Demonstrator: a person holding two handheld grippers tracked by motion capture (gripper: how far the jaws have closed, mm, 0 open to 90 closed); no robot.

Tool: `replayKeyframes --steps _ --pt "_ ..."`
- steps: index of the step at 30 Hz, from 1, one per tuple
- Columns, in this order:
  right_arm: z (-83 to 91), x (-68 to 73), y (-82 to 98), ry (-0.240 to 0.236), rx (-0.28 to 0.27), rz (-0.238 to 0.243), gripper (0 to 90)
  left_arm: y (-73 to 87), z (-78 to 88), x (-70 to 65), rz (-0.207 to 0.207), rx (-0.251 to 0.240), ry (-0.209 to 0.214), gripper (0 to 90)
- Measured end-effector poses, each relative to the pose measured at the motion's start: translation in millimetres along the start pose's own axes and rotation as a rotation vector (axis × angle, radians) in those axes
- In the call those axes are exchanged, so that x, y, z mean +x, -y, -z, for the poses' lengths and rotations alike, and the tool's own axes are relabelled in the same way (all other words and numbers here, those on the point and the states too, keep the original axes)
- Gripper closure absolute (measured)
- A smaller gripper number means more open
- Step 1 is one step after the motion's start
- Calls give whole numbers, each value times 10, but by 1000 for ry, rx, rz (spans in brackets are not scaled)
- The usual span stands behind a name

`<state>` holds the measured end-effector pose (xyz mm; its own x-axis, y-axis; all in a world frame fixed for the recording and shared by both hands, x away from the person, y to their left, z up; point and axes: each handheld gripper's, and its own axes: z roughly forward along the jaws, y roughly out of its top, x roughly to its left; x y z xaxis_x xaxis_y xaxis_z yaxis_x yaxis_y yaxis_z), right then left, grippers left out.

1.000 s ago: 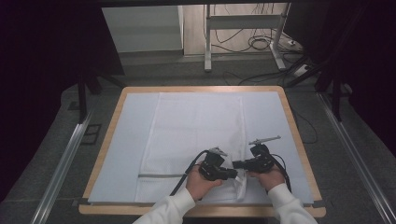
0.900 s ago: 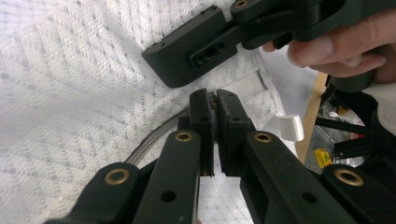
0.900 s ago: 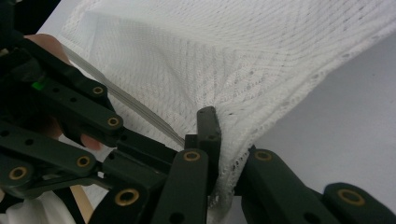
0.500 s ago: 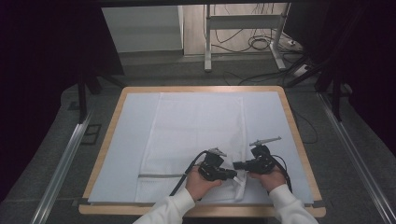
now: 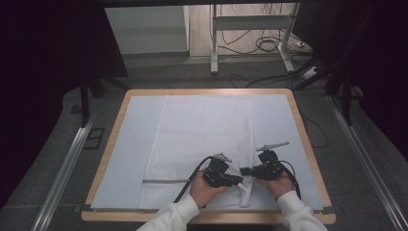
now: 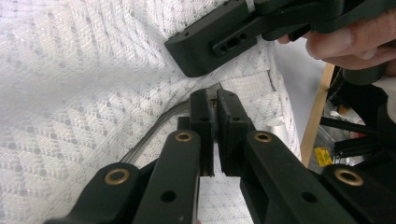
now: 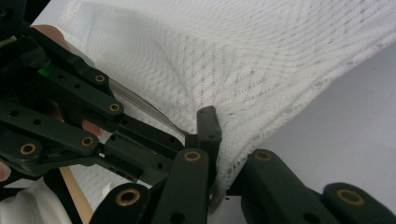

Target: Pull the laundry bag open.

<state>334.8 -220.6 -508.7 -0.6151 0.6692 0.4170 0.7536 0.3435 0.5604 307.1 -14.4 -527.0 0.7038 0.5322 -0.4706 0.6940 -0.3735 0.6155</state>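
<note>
A white knitted cloth (image 5: 202, 139) lies flat on the wooden-rimmed table (image 5: 308, 144), mid-frame. Both black grippers sit on its lower right corner, left gripper (image 5: 239, 181) beside right gripper (image 5: 244, 171).

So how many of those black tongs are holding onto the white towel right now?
2. The left tongs pinch the white towel near its front right corner; the right tongs pinch the same corner area from the right, tips nearly meeting the left ones.

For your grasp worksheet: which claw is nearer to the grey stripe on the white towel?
Left. The left claw is shut on the towel right at the grey stripe; the right claw grips the towel's edge farther along, away from the stripe.
</note>
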Motion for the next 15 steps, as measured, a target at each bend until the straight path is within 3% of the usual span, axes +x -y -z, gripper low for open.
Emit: replayKeyframes --steps 9,15 --pt "15 -10 11 -5 -3 -6 884 27 31 67 22 5 -6 869" --pt "17 -7 13 -5 -6 -3 884 27 56 75 15 10 -10 869"
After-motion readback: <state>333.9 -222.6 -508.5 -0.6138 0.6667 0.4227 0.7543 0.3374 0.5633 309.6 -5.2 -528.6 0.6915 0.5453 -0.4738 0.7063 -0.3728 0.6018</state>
